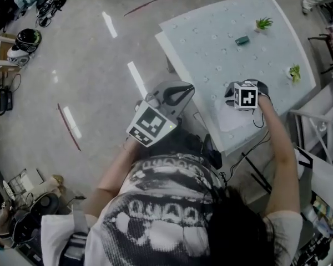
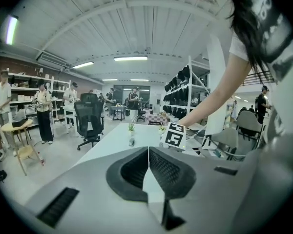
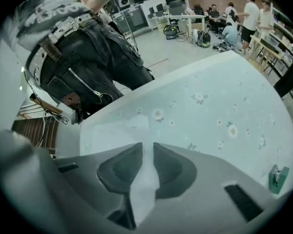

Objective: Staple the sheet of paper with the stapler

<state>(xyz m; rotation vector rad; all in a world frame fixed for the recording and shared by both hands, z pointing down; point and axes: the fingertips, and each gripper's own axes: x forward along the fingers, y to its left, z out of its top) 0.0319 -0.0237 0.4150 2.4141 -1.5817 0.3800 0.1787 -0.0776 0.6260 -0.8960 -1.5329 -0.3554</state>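
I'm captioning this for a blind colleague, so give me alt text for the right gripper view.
The right gripper, jaws slightly apart and empty, points down at a flowered table where a white sheet of paper lies by the edge nearest the person. A small green stapler sits at the far right, and the person's jeans fill the upper left.

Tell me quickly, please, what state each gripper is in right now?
Left gripper: closed, jaws together, holding nothing.
Right gripper: open, jaws apart above the sheet of paper, holding nothing.
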